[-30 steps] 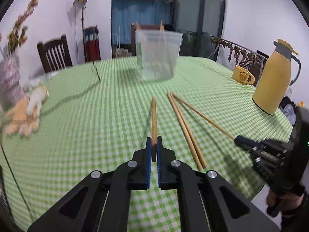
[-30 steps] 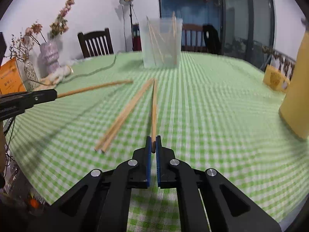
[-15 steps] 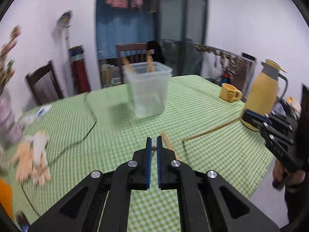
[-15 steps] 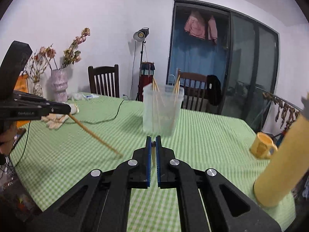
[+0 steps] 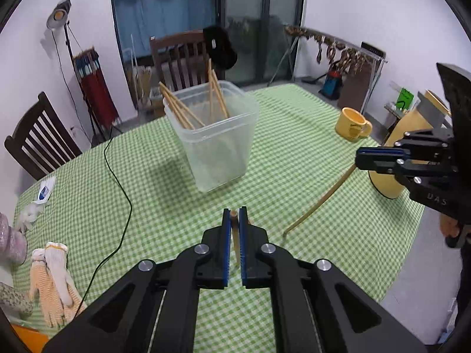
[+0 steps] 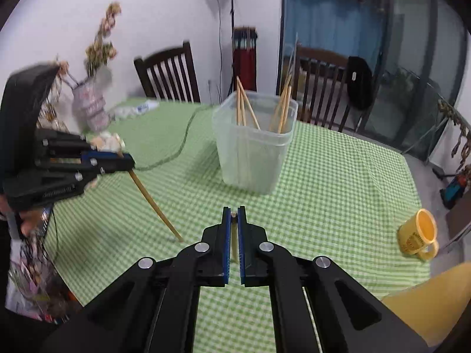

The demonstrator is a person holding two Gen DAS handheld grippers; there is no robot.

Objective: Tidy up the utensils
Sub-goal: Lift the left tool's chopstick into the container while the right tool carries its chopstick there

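Both the left tongs (image 5: 234, 220) and right tongs (image 6: 234, 217) pinch one chopstick each by its end, so either could pivot and miss the clear plastic container (image 5: 216, 144).

even indoor light, blurred fisheye edges

Left gripper (image 5: 234, 217): jaws closing narrowly on a chopstick (image 5: 234, 235), which is hanging downward from the pads; seen from the right wrist at 9 o'clock, body pointing toward 3 o'clock.

Right gripper (image 6: 233, 216): jaws pinching a second chopstick (image 6: 234, 242) likewise; seen from the left wrist at 3 o'clock, pointing toward 9 o'clock, a hand (image 5: 450, 226) gripping its handle.
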